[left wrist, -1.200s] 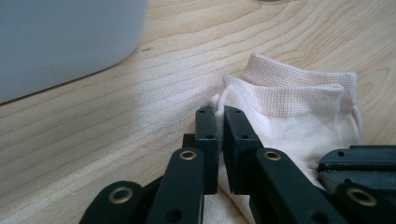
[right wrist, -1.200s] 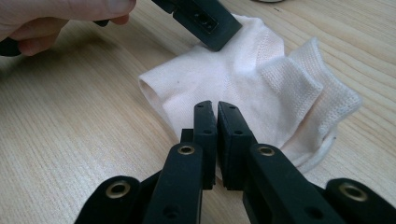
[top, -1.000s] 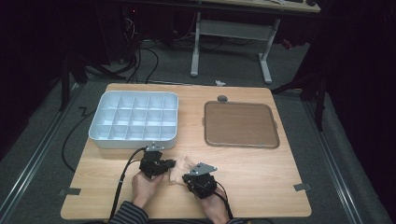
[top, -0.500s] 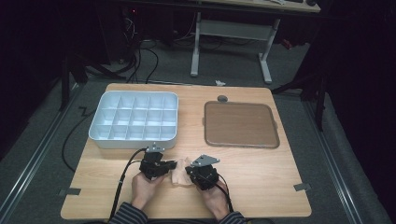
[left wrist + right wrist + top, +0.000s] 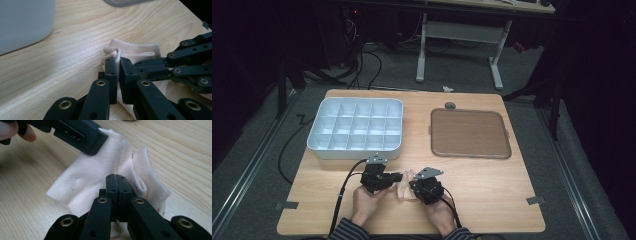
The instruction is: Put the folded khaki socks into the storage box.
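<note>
A pale cream sock lies crumpled on the wooden table near its front edge, between the two hands. My left gripper is shut on a bunched fold of the sock near its cuff. From the opposite side my right gripper is shut on the sock, its jaws pressed together on the cloth beside the ribbed cuff. In the high view the left gripper and the right gripper point at each other across the sock. The left gripper's jaw tip rests on the sock's far edge.
A white tray with several compartments stands at the back left. A flat brown tray lies at the back right, with a small dark round piece behind it. Bare wood stretches to the right of the hands.
The right gripper has shifted slightly by the sock. The left gripper and the sock stay where they were.
</note>
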Available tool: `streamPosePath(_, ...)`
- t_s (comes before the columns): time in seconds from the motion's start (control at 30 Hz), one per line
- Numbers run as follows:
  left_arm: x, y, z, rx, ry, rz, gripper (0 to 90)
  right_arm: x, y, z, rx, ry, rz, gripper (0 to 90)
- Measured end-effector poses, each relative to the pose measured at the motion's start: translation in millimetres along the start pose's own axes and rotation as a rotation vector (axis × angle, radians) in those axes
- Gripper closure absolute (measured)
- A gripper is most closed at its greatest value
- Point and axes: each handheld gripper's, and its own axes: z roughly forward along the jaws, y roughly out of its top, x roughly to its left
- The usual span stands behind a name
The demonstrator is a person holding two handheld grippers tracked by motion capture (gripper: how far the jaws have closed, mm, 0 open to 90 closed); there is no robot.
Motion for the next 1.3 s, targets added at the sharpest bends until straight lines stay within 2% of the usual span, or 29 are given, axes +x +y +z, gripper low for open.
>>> streamPosePath(0.23, -3.4, 0.4, -5.5, -0.014, -0.009, 0.003, 86.2, 6.7, 2.6, 3.0, 0.003, 0.018, -0.029, 90.0)
streamPosePath(0.57, -5.4, -2.2, -12.4, -0.045, -0.020, 0.004, 86.6, 17.0, 5.9, 10.7, -0.011, 0.072, -0.035, 90.0)
streamPosePath(0.7, -4.2, -2.5, -12.6, -0.039, -0.031, -0.002, 86.6, 19.6, 6.2, 11.9, -0.015, 0.078, -0.031, 90.0)
streamPosePath(0.8, -1.3, -3.3, -13.8, -0.018, -0.014, -0.008, 86.6, 19.8, 5.2, 10.0, -0.026, 0.082, -0.022, 86.7)
streamPosePath(0.87, 0.8, -4.1, -15.6, -0.016, -0.010, -0.016, 86.6, 21.6, 5.8, 6.7, -0.028, 0.065, -0.040, 84.2)
streamPosePath(0.97, 1.6, -4.1, -18.1, -0.012, 0.001, -0.014, 86.6, 20.2, 6.6, -3.2, -0.061, 0.027, -0.057, 83.5)
streamPosePath(1.07, 0.9, -4.2, -17.9, -0.009, 0.008, -0.011, 86.7, 14.3, 7.6, -16.1, -0.106, -0.013, -0.043, 81.1)
streamPosePath(1.2, -0.1, -3.9, -16.8, -0.007, 0.012, -0.009, 86.7, 3.6, 6.3, -26.3, -0.103, -0.057, -0.021, 76.9)
streamPosePath(1.3, -1.6, -3.4, -16.8, -0.007, 0.012, -0.004, 86.6, -1.3, 2.1, -26.7, -0.087, -0.063, 0.004, 72.1)
